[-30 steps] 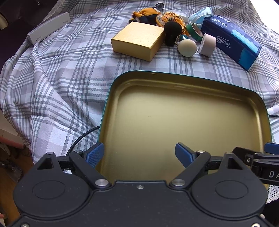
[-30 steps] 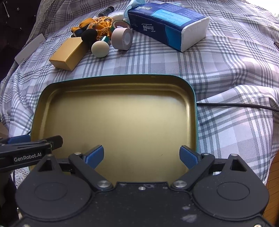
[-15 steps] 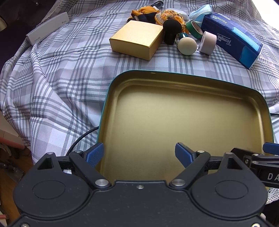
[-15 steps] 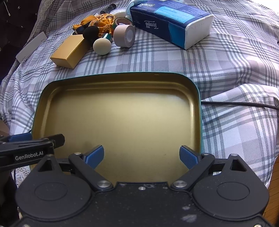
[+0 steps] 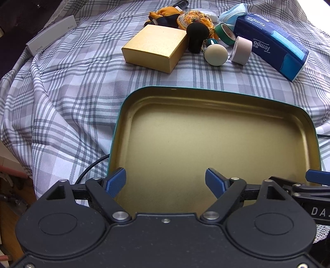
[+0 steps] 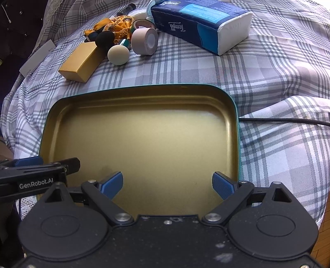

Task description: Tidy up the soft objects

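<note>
Looking through the left wrist view, we note the left gripper closing, jaws wide, nothing between, over the gold tin tray; soft items lie beyond: tissue pack, orange cloth. Right wrist view: right gripper released above the tray.

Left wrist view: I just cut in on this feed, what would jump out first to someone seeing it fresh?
The big gold-lined tin tray with a teal rim fills the middle of the plaid cloth, nothing in it. Beyond its far edge sits a clutter: a gold box, a cream ball, tape rolls and a blue tissue pack. The left gripper hangs over the tray's near edge, jaws closing on nothing.
</note>
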The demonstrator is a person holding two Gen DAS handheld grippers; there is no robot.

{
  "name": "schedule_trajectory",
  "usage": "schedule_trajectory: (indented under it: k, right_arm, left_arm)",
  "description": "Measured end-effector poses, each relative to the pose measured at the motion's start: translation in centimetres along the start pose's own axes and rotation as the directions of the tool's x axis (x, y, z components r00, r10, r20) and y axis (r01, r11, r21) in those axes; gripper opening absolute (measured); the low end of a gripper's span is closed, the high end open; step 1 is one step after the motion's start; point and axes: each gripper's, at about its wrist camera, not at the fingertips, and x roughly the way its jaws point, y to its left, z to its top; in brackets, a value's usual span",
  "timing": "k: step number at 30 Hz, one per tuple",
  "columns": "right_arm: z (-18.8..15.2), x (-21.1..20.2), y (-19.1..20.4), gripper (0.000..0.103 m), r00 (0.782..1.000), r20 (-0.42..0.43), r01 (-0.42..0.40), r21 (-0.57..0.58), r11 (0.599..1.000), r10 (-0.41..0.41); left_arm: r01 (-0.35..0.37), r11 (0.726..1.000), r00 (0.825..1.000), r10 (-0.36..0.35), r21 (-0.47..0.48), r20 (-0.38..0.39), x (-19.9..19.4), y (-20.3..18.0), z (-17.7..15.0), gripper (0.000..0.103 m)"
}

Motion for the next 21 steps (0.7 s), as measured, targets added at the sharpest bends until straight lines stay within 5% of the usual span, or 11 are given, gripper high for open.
schedule_trajectory:
  k: [10, 21]
  right_arm:
    - [0.6, 0.2, 0.1, 0.094, 1.0, -0.004, -0.01, -0.009, 1.0, 0.01]
    - [2.8, -0.4, 0.1, 0.094, 0.999, 0.053, -0.013, -0.021, 1.0, 0.014]
  left_arm:
    - [0.017, 1.0, 1.0, -0.017, -0.004, 0.01, -0.1, 0.0, 1.1, 0.077]
    - [0.03, 0.998, 0.999, -0.027, -0.056, 0.04, 0.0, 1.1, 2.8, 0.059]
